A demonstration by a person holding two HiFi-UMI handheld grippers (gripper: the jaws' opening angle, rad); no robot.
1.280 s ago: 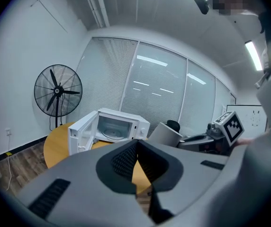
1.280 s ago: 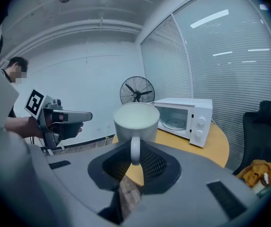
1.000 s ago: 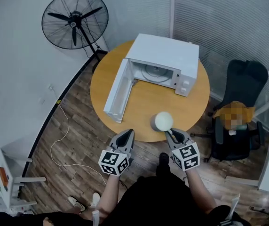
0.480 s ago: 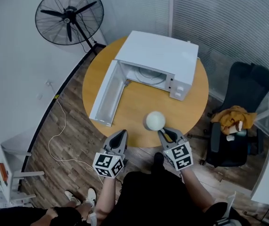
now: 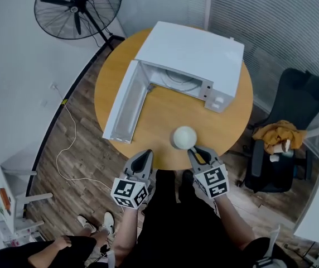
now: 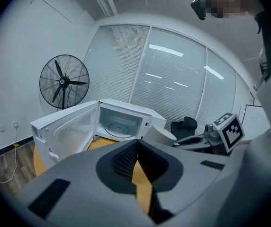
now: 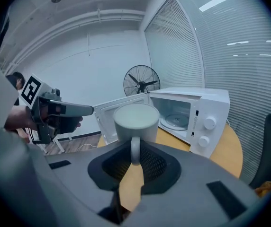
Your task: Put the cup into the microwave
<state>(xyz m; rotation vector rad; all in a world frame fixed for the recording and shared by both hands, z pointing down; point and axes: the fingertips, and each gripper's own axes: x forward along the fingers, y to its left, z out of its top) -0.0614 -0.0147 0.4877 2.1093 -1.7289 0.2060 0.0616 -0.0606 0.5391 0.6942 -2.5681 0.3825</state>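
A pale grey cup (image 5: 184, 137) hangs over the near edge of the round wooden table (image 5: 233, 128). My right gripper (image 5: 193, 151) is shut on its handle. In the right gripper view the cup (image 7: 136, 118) stands upright just beyond the right gripper (image 7: 134, 156). The white microwave (image 5: 188, 56) stands at the far side of the table, its door (image 5: 124, 103) swung wide open to the left. Its cavity and turntable show in the left gripper view, where the microwave (image 6: 121, 123) lies ahead. My left gripper (image 5: 146, 153) is shut and holds nothing, beside the cup's left.
A black standing fan (image 5: 73, 7) is on the floor beyond the table's left. A black office chair (image 5: 286, 102) with an orange cloth (image 5: 281, 133) sits to the right. A white cable (image 5: 64, 144) trails on the wood floor. Blinds cover the window wall behind.
Both grippers have sunk a little and moved toward the table, the cup staying in the right one. The head view has shifted, so the microwave looks larger.
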